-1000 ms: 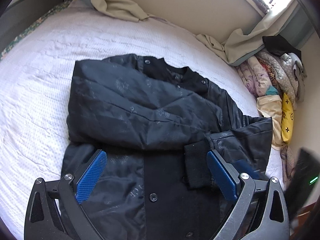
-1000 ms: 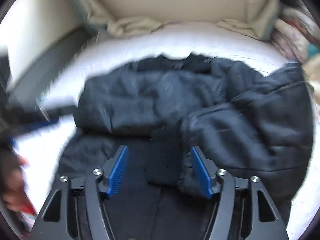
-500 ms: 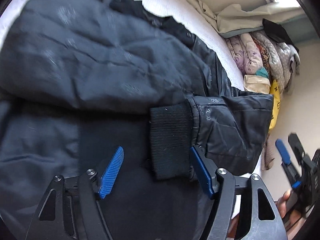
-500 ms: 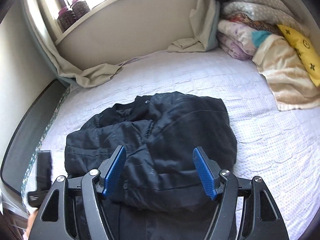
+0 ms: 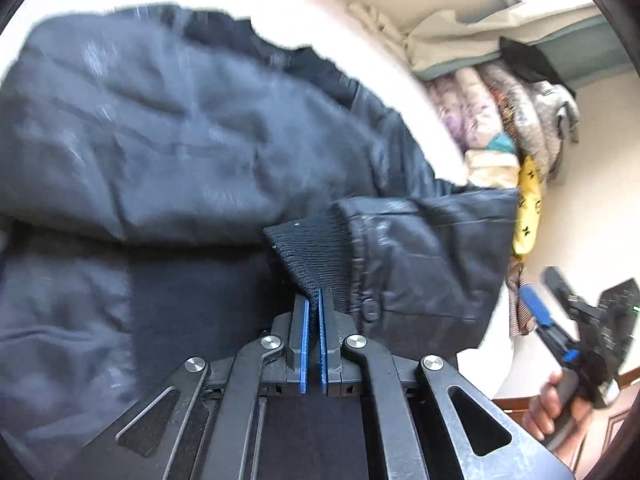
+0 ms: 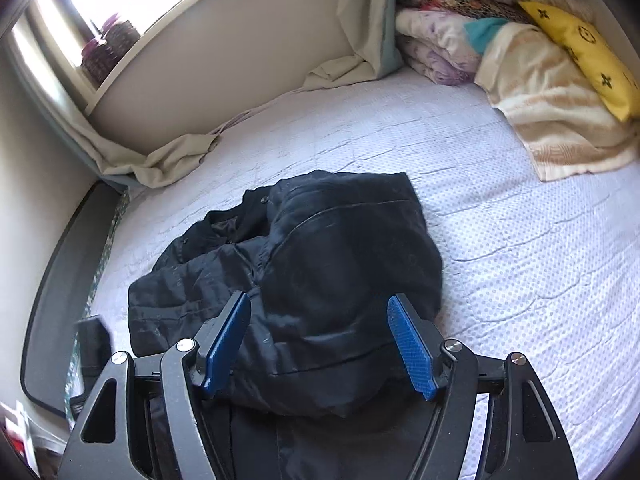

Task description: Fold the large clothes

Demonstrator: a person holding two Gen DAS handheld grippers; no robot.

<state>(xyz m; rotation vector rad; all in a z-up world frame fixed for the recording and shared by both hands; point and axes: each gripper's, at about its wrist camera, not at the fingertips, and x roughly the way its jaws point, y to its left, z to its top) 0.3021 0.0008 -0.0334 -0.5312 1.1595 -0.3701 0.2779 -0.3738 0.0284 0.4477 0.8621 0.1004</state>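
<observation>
Two grippers working: left gripper [image 5: 313, 304] pinches the knit cuff [image 5: 310, 258] at twelve o'clock, right gripper [image 6: 320, 344] hangs wide over the jacket [image 6: 304, 272] on the bed [image 6: 520, 240]. Puffy, slippery shell; ribbed cuff grips best.

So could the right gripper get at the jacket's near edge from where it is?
Probably yes: the right gripper hangs open just over the black jacket, nothing between them, and the bed beside it lies bare.

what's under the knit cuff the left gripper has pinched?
Under the knit cuff, the jacket front: dark fabric, with a snap button beside it. The left gripper is shut on the cuff's lower edge. The bed beneath is covered there.
</observation>
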